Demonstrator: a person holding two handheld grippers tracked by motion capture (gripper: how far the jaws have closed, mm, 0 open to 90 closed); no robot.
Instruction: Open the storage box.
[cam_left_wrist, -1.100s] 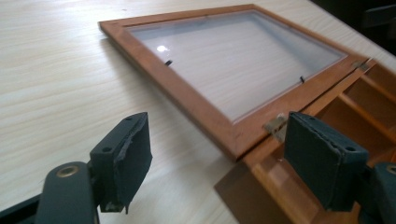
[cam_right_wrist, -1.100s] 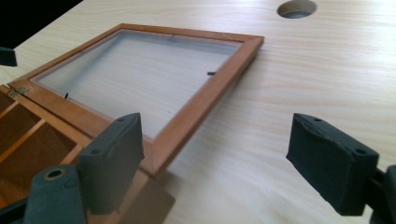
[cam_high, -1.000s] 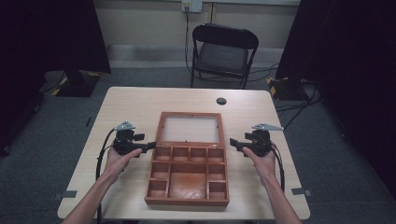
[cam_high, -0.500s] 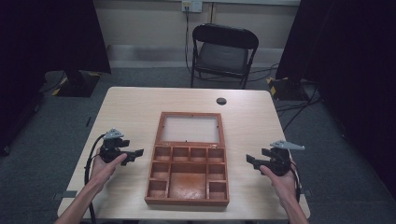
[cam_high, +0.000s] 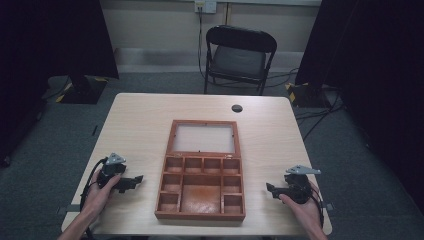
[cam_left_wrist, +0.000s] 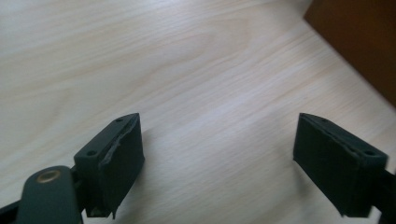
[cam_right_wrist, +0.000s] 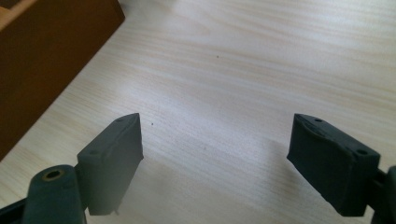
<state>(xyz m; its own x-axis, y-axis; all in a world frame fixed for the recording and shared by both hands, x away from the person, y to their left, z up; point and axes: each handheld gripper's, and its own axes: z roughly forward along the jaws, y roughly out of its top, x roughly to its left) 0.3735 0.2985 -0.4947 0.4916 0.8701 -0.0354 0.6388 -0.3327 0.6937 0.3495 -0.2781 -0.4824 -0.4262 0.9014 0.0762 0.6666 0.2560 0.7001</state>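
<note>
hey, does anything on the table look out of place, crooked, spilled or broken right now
Nothing stands out. The wooden box sits square in the middle of the table, lid laid open flat, its compartments empty and nothing spilled. The left gripper and right gripper sit to either side of it, jaws open with only bare wood between them.

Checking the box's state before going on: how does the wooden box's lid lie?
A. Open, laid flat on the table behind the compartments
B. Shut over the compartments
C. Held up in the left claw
A: the lid lies flat behind the wooden box's compartments.
</note>
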